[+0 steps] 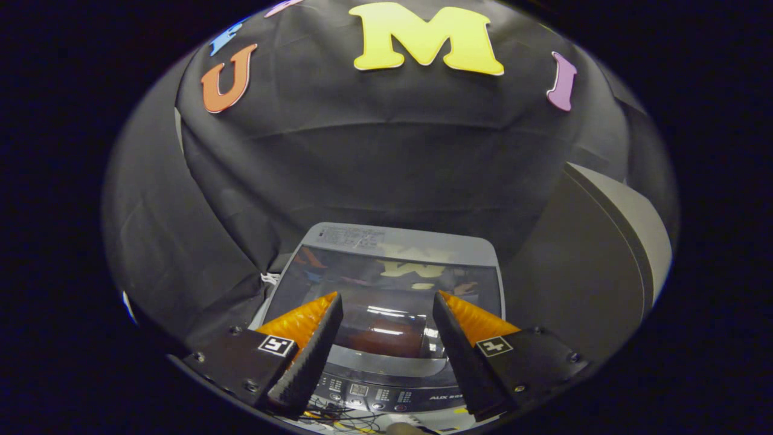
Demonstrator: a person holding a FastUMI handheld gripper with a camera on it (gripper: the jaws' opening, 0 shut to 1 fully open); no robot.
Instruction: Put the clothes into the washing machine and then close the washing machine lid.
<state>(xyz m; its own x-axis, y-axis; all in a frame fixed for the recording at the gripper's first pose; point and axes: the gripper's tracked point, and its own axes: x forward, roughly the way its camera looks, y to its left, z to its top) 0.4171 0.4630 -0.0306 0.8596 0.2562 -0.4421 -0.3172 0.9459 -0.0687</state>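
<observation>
Dim booth, sharp focus, strong fisheye bending at the edges; white glare streaks the washing machine lid (pixel 386 284).

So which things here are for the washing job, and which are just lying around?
For the job:
washing machine
its glass lid, lying shut
gripper, fingers open, holding nothing, above the lid

Just lying about:
tangled cables by the control panel
grey board beside the machine

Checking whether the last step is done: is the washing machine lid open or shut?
Shut. The glass lid lies flat over the washing machine, reflecting the booth above; the open gripper hovers above it, holding nothing.
</observation>
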